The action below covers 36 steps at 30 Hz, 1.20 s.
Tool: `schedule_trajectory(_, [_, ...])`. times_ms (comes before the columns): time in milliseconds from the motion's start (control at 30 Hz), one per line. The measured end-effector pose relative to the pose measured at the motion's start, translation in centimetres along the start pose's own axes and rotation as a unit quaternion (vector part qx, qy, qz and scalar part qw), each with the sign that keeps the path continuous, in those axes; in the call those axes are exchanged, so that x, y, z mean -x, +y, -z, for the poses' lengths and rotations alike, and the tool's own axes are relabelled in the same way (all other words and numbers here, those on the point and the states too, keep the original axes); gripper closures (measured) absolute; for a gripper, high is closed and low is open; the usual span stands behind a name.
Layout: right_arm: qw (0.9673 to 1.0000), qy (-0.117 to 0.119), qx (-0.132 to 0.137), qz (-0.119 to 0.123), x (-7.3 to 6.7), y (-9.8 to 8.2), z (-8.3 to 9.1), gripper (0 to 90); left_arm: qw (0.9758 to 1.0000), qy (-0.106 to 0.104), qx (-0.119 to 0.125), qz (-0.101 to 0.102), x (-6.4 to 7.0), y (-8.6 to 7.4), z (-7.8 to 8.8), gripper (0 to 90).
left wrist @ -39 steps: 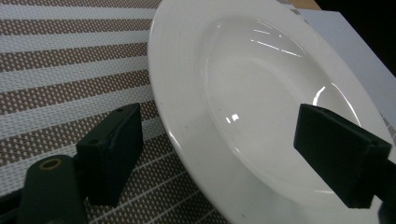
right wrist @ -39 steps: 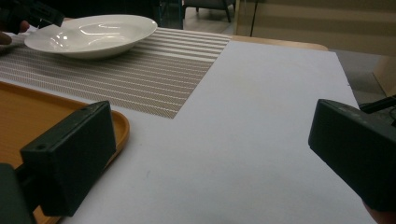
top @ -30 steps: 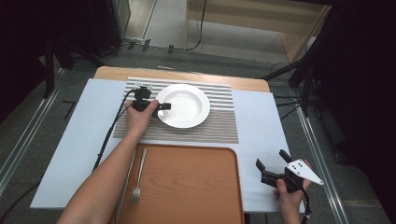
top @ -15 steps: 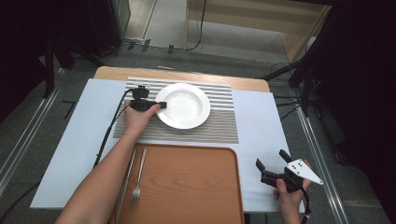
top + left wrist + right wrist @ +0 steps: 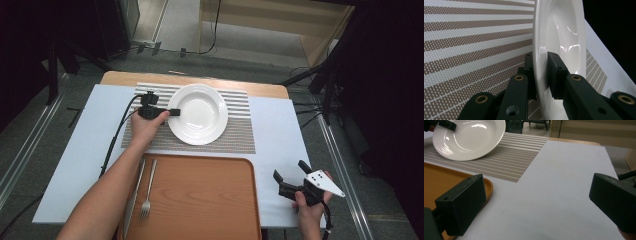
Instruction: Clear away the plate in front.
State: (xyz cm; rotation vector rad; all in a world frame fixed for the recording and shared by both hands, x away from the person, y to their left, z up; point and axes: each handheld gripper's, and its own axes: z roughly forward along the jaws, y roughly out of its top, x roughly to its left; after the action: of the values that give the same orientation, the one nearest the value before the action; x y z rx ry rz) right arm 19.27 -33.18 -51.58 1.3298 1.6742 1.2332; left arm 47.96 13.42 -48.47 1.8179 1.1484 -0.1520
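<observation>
Left gripper [image 5: 172, 112]: its jaws have just been closing and now clamp the near-left rim of the white plate [image 5: 199, 114], one jaw above the rim, one below.
Hidden: the lower jaw sits under the rim in the high view; the left gripper view shows it against the striped placemat [image 5: 469, 37].
Plate: plain glossy white, round, deep well with a broad rim, lying on the placemat; the right gripper view shows its gripped edge tipped up slightly.
Cutlery: a knife [image 5: 134, 197] and a fork [image 5: 148, 193] lie on the left edge of the orange tray [image 5: 200, 200], which is cut off at the bottom.
Right gripper [image 5: 290, 177]: jaws spread wide, nothing between them, over bare table [image 5: 564, 182], well apart from the plate.
</observation>
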Motion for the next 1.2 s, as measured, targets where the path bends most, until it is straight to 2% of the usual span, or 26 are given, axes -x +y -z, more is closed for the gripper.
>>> schedule_trajectory(167, [1.0,0.0,0.001,0.0,0.0,0.0,0.0,0.0,0.9999,-0.001,0.002,0.017,0.1,0.0,0.0,77.9])
schedule_trajectory(200, [1.0,0.001,0.001,0.0,0.0,0.0,0.0,0.1,0.9994,-0.008,0.006,0.033,-0.1,0.0,0.0,78.4])
schedule_trajectory(233, [1.0,0.001,0.001,0.0,0.1,0.0,0.0,0.0,0.9991,-0.01,0.01,0.039,-0.2,0.0,0.0,78.7])
schedule_trajectory(400, [1.0,0.0,0.002,0.0,0.1,0.0,0.0,0.0,0.9991,-0.015,0.01,0.039,-0.2,0.0,0.0,78.9])
schedule_trajectory(633, [1.0,0.001,-0.001,0.0,0.1,0.0,0.0,0.0,0.9996,-0.006,0.015,0.025,0.2,0.2,0.6,78.9])
schedule_trajectory(733, [1.0,0.001,-0.001,0.0,0.1,0.0,0.0,0.0,0.9993,-0.007,0.021,0.031,0.0,0.2,0.9,78.9])
schedule_trajectory(833, [1.0,0.001,-0.001,0.0,0.1,0.0,0.0,0.0,0.9983,-0.016,0.032,0.047,-0.2,0.2,1.2,78.9])
schedule_trajectory(1200, [1.0,0.0,-0.001,0.0,0.0,0.0,0.0,0.0,0.9984,-0.013,0.039,0.037,-0.1,0.3,2.2,78.8])
